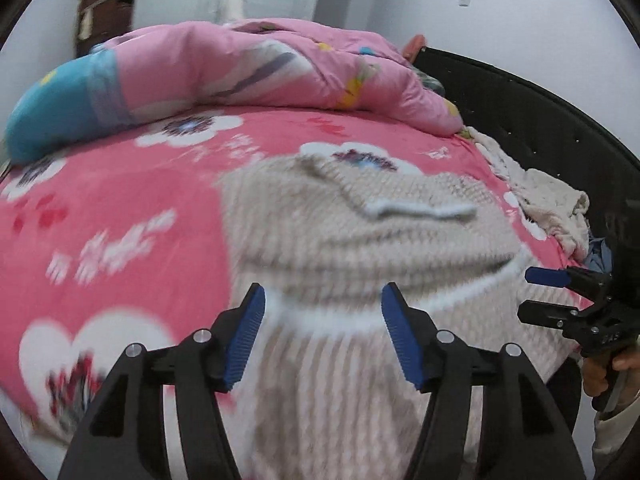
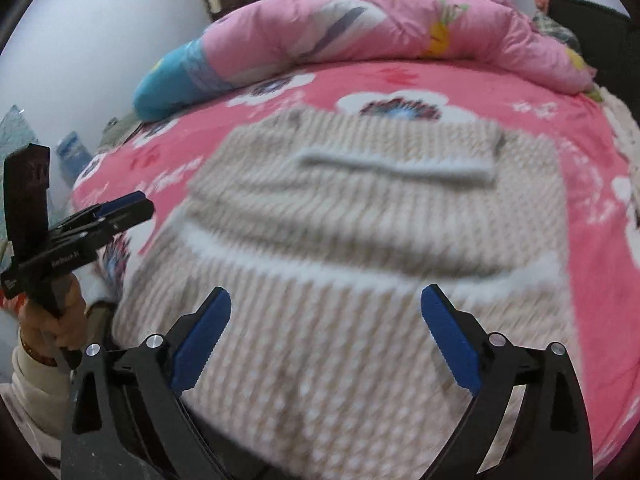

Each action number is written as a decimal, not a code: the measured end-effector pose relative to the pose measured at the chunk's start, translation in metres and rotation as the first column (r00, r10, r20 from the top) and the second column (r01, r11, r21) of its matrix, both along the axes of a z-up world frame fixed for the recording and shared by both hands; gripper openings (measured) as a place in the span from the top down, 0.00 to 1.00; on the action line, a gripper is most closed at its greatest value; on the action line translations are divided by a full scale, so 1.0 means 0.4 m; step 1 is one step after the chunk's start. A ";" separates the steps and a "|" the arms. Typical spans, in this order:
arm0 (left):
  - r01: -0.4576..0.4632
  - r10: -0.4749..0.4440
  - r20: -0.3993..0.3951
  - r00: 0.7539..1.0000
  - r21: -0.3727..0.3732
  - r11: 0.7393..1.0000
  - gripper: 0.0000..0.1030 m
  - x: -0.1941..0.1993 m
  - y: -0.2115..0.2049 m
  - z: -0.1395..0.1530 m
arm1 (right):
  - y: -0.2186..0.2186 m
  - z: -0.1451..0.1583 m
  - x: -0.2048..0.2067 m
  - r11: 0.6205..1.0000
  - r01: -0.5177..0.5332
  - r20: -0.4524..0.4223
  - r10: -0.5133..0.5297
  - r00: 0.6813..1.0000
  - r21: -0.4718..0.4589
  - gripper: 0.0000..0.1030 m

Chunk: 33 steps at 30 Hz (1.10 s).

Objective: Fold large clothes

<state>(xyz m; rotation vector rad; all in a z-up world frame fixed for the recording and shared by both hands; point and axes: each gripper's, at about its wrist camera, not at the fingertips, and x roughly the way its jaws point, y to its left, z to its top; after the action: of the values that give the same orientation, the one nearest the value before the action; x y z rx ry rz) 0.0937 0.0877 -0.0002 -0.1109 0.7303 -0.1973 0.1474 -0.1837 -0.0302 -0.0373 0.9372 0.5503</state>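
1. A beige knit sweater (image 2: 360, 248) lies partly folded on a bed's pink floral sheet (image 1: 120, 208), a pink quilt (image 1: 260, 64) heaped beyond it.
2. The left gripper (image 1: 322, 336) hovers above the sweater, jaws spread, nothing between them.
3. The right gripper (image 2: 326, 340) likewise stands wide apart and empty.

My left gripper (image 1: 323, 336) is matte black plastic, each finger ending in a ribbed, saw-edged blue pad (image 1: 245, 340), with round silver screw heads at the linkage pivots and triangular cut-outs in the outer arms. My right gripper (image 2: 326, 340) is built the same: black frame, blue toothed pads (image 2: 450, 340), silver screws. Small white lettering runs along the side of the black body. Both wrists show a cream sleeve (image 2: 32, 384) with a knitted cuff.
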 end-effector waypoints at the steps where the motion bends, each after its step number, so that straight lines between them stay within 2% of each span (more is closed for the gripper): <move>1: -0.002 0.002 0.004 1.000 -0.002 1.000 0.42 -0.030 0.009 -0.015 | 0.009 -0.034 -0.011 1.000 -0.003 -0.016 0.003 1.000 -0.021 0.11; 3: 0.002 -0.002 0.005 1.000 -0.032 0.999 0.43 -0.079 0.018 -0.049 | 0.021 -0.094 -0.022 0.998 0.005 -0.048 -0.008 0.999 -0.056 0.10; 4: 0.007 -0.007 0.002 1.000 -0.051 0.999 0.43 -0.092 0.017 -0.064 | 0.016 -0.109 -0.029 0.999 0.010 -0.019 -0.011 1.000 -0.039 0.10; 7: -0.017 0.015 -0.027 1.000 -0.076 0.997 0.46 -0.101 0.016 -0.105 | 0.007 -0.103 -0.029 1.000 0.025 -0.024 -0.025 0.999 0.005 0.09; 11: -0.063 0.063 -0.007 0.998 -0.079 0.995 0.57 -0.076 0.037 -0.115 | 0.008 -0.102 -0.031 1.000 0.025 -0.032 -0.025 0.999 0.005 0.09; 13: -0.066 0.066 -0.007 0.998 -0.086 0.994 0.58 -0.052 0.051 -0.118 | 0.007 -0.104 -0.028 1.000 0.023 -0.027 -0.022 0.999 0.005 0.09; 17: -0.064 0.055 -0.077 0.996 -0.109 0.992 0.62 0.009 0.085 -0.156 | 0.005 -0.105 -0.030 1.000 0.024 -0.029 -0.023 0.999 0.010 0.09; 20: -0.035 0.020 -0.081 0.997 -0.189 0.981 0.63 0.018 0.115 -0.158 | 0.006 -0.104 -0.019 1.000 0.024 -0.027 -0.024 0.999 0.011 0.09; 22: 0.003 -0.024 -0.073 0.997 -0.272 0.962 0.63 0.023 0.134 -0.151 | 0.008 -0.107 -0.007 1.000 0.023 -0.025 -0.023 0.999 0.012 0.09; 24: 0.025 -0.050 -0.070 0.996 -0.313 0.949 0.63 0.032 0.143 -0.146 | 0.009 -0.106 -0.007 1.000 0.025 -0.026 -0.025 0.999 0.011 0.08; 30: 0.019 -0.072 -0.165 0.984 -0.305 0.952 0.65 0.117 0.130 -0.174 | 0.012 -0.108 -0.024 0.999 0.033 -0.024 -0.032 0.999 0.012 0.08; 33: 0.040 -0.098 -0.168 0.981 -0.321 0.946 0.65 0.121 0.123 -0.156 | 0.010 -0.108 -0.018 0.999 0.032 -0.025 -0.032 0.999 0.012 0.08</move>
<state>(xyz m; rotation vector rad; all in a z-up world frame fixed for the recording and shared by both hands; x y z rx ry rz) 0.1421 0.1371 -0.0626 -0.4144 0.8816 -0.3753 0.1404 -0.1798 -0.0735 -0.0046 0.9568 0.5280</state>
